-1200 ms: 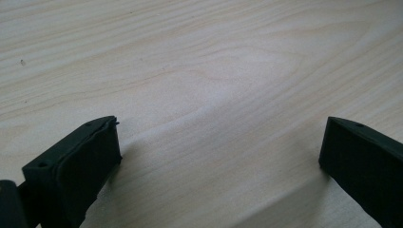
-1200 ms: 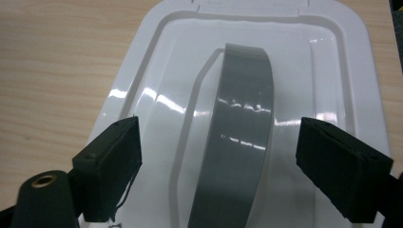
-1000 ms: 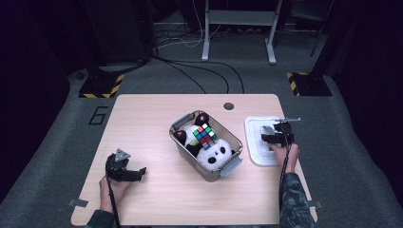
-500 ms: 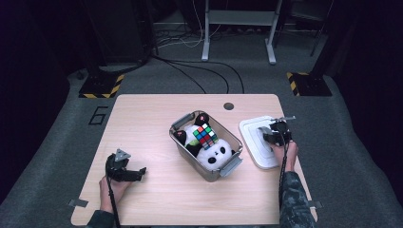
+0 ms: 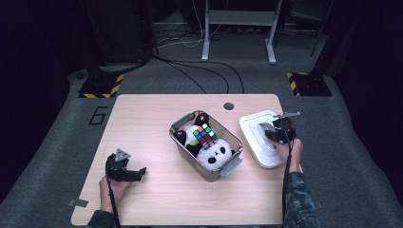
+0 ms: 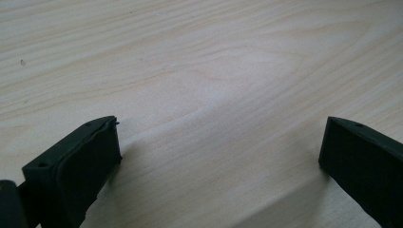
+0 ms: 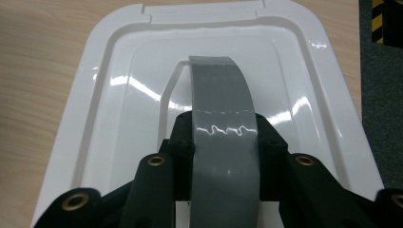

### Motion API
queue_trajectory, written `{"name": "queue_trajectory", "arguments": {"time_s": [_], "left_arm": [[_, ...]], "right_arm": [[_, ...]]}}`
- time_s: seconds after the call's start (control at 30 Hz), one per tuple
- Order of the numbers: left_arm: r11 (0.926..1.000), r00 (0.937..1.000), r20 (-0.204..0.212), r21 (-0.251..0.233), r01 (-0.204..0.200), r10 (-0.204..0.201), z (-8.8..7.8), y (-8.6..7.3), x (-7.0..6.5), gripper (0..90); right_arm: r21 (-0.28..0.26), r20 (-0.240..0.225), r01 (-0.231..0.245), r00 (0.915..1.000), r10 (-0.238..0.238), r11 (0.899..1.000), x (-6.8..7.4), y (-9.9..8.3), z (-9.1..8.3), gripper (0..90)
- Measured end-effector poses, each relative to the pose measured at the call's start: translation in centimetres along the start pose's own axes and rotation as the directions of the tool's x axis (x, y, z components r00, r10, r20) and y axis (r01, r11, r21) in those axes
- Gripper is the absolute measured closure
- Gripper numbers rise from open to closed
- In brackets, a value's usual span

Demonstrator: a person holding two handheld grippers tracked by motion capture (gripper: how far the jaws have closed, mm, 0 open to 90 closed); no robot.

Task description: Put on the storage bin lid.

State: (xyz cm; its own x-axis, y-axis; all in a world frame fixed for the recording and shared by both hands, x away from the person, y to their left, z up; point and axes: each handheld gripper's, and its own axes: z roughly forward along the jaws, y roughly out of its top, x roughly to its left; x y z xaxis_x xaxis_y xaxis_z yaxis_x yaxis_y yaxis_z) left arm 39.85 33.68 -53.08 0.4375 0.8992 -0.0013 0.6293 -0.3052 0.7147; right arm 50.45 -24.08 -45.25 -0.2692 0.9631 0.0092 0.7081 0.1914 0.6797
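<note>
Gripping the white lid's grey handle (image 7: 222, 118), your right gripper (image 5: 280, 129) has just closed its jaws on it | white lid (image 5: 260, 137) at table's right edge, beside clear bin (image 5: 228, 166) | your left gripper (image 5: 124, 170) rests wide open, holding nothing, on wooden table (image 6: 199, 61)

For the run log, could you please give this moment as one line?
right gripper: shut on grey handle of white plastic lid | left gripper: open, on wooden table | clear bin: uncovered
</note>
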Motion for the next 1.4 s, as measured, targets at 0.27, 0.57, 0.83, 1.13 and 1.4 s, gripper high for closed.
{"name": "queue_trajectory", "arguments": {"time_s": [0.27,0.57,0.83,1.13,1.4], "left_arm": [[1.0,1.0,0.0,0.0,0.0,0.0,0.0,0.0,0.0,0.0],[1.0,1.0,0.0,-0.003,0.001,-0.001,0.0,0.0,0.0,0.0],[1.0,1.0,0.0,-0.002,0.001,-0.001,0.0,0.0,0.0,0.0],[1.0,1.0,0.0,-0.003,0.001,-0.001,0.0,0.0,0.0,0.0],[1.0,1.0,0.0,-0.003,0.001,-0.001,0.0,0.0,0.0,0.0]], "right_arm": [[-0.011,-0.001,0.012,0.9999,-0.012,1.0,0.2,1.3,-2.1,66.7],[-0.036,-0.006,0.033,0.9994,-0.033,0.999,1.1,3.3,-4.8,66.7],[-0.063,-0.05,0.057,0.9969,-0.06,0.996,2.8,5.0,-7.0,66.7],[-0.089,-0.106,0.078,0.9905,-0.087,0.993,5.5,6.7,-8.8,66.7],[-0.115,-0.147,0.128,0.9785,-0.144,0.985,8.5,7.6,-9.8,66.7]]}}
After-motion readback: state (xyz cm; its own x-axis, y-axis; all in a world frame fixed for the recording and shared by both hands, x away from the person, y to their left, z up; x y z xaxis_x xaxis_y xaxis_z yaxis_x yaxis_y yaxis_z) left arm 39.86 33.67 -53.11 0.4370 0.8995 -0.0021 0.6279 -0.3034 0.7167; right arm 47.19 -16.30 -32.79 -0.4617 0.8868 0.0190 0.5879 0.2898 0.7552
